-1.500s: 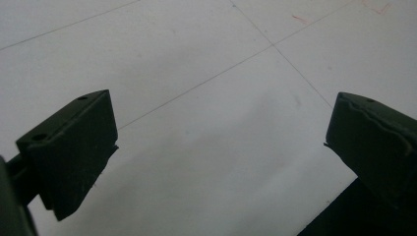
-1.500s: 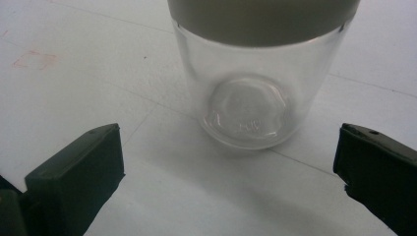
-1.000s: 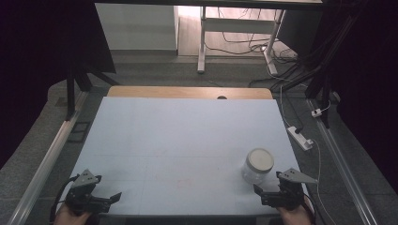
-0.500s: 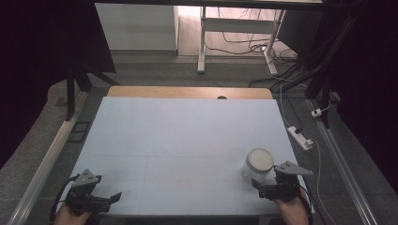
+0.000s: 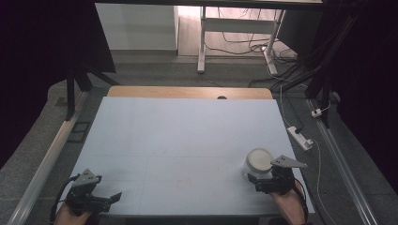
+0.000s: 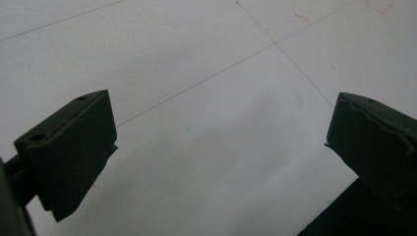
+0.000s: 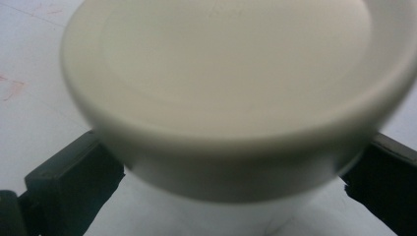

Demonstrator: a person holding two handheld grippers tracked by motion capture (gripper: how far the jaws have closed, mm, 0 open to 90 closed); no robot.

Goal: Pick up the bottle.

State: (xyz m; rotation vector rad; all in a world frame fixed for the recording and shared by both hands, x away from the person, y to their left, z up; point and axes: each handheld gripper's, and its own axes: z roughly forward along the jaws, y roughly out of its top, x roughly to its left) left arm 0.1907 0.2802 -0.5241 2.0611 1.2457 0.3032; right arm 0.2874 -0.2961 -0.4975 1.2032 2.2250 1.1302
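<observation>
White lidded plastic tub (image 5: 258, 161), probably light and slick, sits between the right gripper (image 5: 272, 180)'s spread jaws at five o'clock; left gripper (image 5: 89, 197) gapes empty.

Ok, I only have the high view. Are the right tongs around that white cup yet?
Observer: Yes. In the right gripper view the right tongs have a jaw on each side of the white cup, below its rim. I cannot tell whether they press it.
Operator: Lid on?
Observer: Yes, a flat lid covers it.
Operator: And the other hand?
Observer: The left tongs are wide open over bare table.
</observation>
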